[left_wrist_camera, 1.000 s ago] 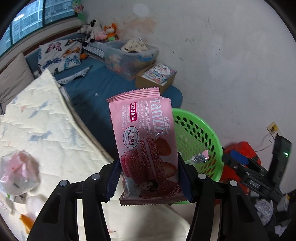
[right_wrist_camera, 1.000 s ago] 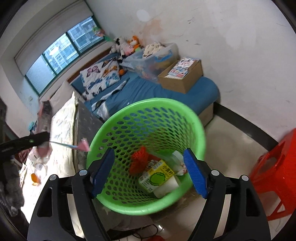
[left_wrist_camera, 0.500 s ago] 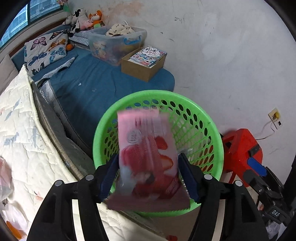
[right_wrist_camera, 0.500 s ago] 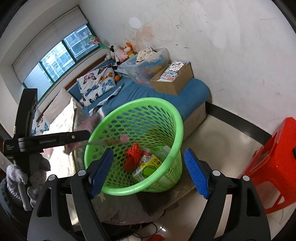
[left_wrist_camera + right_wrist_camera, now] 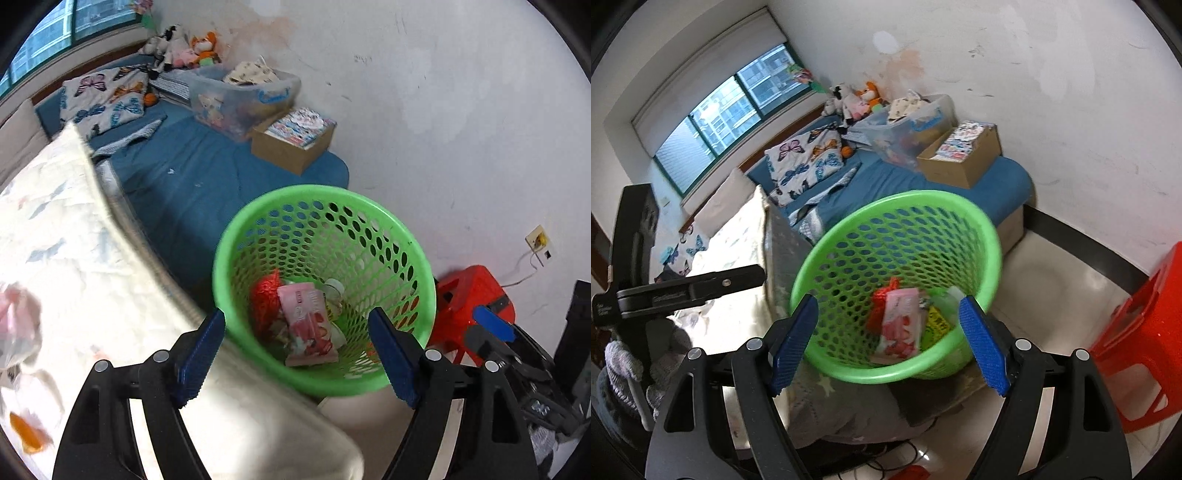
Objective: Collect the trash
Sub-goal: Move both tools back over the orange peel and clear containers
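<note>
A pink strawberry-biscuit wrapper (image 5: 308, 325) (image 5: 901, 325) lies inside the green mesh basket (image 5: 332, 236) (image 5: 897, 199), on a red crumpled net (image 5: 264, 299), a yellow-green carton (image 5: 938, 321) and a white bottle (image 5: 334, 286). My left gripper (image 5: 295, 354) hovers above the basket's near rim. Its jaws are opening and nothing is between them. In the right wrist view the left gripper (image 5: 690, 288) shows from the side, left of the basket. My right gripper (image 5: 886, 339) stands open and empty just before the basket's near rim.
The basket stands on the floor against a bed with a cream quilt (image 5: 74, 258) and a blue mattress (image 5: 207, 177). A cardboard box (image 5: 291, 144) and a clear bin (image 5: 243, 99) sit on the mattress. A red stool (image 5: 1137, 332) is at the right. A pink bag (image 5: 18, 317) lies on the quilt.
The left gripper moved over the basket and opened. The pink wrapper left its jaws and now lies in the basket. The right gripper stayed open.
</note>
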